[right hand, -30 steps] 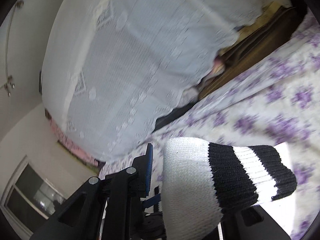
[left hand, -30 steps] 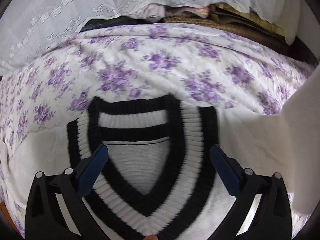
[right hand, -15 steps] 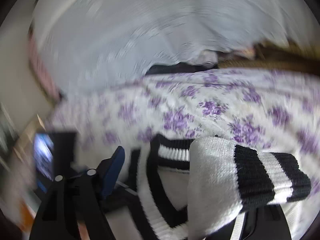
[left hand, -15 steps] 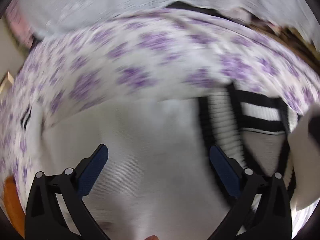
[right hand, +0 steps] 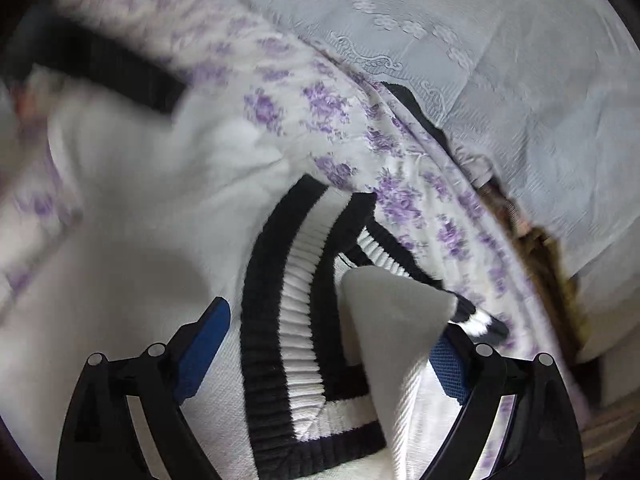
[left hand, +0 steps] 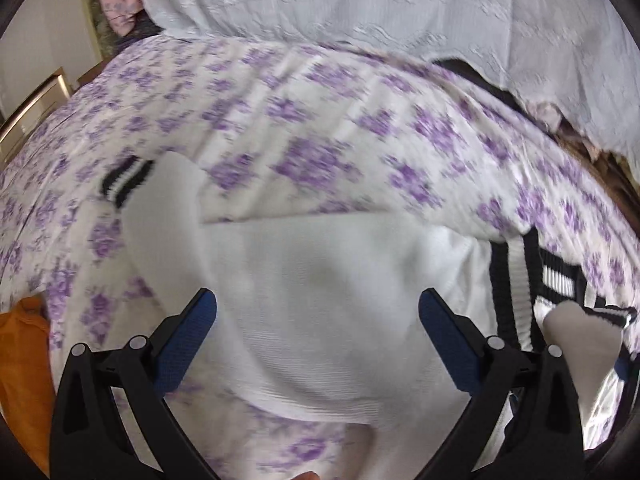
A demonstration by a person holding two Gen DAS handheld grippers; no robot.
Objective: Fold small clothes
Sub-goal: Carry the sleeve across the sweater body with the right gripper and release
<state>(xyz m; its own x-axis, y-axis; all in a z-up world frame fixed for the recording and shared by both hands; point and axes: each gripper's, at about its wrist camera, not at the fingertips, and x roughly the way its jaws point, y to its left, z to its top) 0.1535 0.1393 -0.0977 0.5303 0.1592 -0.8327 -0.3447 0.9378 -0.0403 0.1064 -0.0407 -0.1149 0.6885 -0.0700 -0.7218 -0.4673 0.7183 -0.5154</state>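
Left wrist view: the left gripper (left hand: 316, 320) hangs with fingers spread wide over the white sweater (left hand: 320, 280) on the floral bed (left hand: 320, 120). Right wrist view: the right gripper (right hand: 328, 344) – fingers apart – holds nothing; a folded sleeve (right hand: 392, 320) lies over the striped collar (right hand: 288, 300).

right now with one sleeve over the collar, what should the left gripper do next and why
Probably reach the left gripper forward-left to the striped cuff of the outstretched sleeve and close on it. Its jaws are open over white knit, while the other sleeve lies across the V-neck collar, so this side looks unfolded.
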